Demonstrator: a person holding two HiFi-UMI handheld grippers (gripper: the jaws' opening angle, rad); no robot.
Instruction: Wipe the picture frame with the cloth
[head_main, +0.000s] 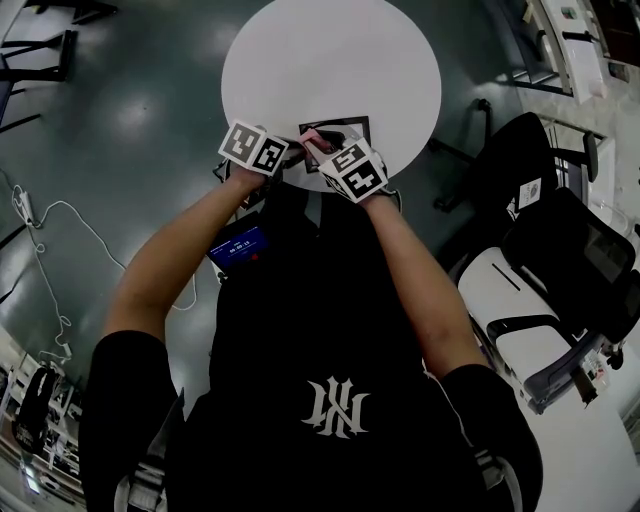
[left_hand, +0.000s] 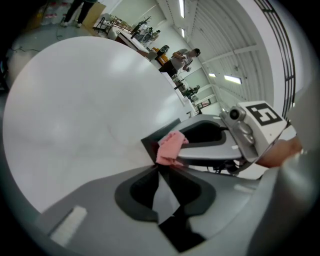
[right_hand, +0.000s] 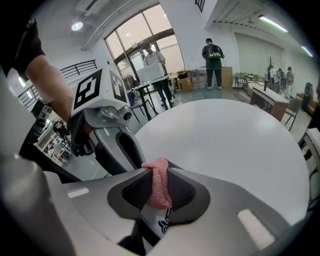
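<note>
- The counter (head_main: 330, 50) is round and white. My work sits at its near edge, close to my body.
- The picture frame (head_main: 356, 124) lies at that near edge, dark-bordered, and one side of it runs in between my left tongs. To wipe it well, I judge I should keep it braced. I should draw the cloth along each border in long, light strokes. I should not press so hard that the frame twists in the grip or slides off the rim.
- My left tongs (left_hand: 162, 175) are closed partway, with the pads on either side of the frame's edge. They hold the frame and nothing else.
- My right tongs (right_hand: 157, 175) are drawn narrow and pinch the cloth. They sit over the frame, just beside the left pair.
- The cloth (right_hand: 159, 187) is a small pink knitted wad, bunched between the right pads and poking out past the tips. From the left gripper view, its free end seems to touch the frame near a corner. Only that small tuft is free to wipe with, so I would tilt the tongs to keep bare plastic off the frame.
</note>
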